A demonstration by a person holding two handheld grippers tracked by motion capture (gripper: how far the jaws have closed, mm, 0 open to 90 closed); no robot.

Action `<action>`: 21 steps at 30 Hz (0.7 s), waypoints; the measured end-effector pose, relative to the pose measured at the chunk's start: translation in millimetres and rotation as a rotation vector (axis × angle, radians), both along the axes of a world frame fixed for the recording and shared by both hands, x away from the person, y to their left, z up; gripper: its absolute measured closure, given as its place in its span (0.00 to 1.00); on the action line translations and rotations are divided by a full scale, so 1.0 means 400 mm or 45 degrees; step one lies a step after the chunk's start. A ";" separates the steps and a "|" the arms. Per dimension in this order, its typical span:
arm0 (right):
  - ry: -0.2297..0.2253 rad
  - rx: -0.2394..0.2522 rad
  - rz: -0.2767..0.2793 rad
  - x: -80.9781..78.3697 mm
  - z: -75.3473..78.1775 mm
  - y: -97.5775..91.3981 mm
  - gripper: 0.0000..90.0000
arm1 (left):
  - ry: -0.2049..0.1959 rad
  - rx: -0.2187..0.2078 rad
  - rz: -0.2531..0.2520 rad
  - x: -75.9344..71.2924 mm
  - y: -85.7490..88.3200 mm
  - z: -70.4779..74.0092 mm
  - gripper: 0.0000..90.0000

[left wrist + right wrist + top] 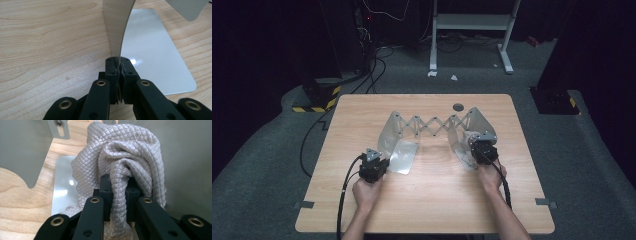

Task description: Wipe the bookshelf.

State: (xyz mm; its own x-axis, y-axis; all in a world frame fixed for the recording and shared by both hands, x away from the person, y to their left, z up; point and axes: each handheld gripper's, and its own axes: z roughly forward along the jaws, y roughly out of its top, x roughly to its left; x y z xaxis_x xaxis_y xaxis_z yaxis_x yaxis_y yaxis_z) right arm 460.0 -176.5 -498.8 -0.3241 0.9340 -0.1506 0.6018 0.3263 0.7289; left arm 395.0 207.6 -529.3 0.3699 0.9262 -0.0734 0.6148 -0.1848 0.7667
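Behind right fingers [117,195], cloth [125,157] perhaps partly hidden.

I count one expandable metal rack [432,125] on my table [427,210], with two end plates to it. One quilted grey cloth [125,157] is here, and two grippers, my left [119,65] and my right [119,195].
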 end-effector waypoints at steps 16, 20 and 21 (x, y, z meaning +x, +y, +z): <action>-0.148 0.053 0.017 -0.019 0.146 -0.016 0.90 | 0.003 -0.013 0.000 0.001 0.001 0.000 0.95; -0.190 0.058 0.026 -0.023 0.182 -0.017 0.90 | 0.006 -0.016 -0.002 0.001 0.002 -0.001 0.95; -0.199 0.059 0.028 -0.025 0.190 -0.017 0.90 | 0.006 -0.016 -0.003 0.001 0.002 -0.001 0.95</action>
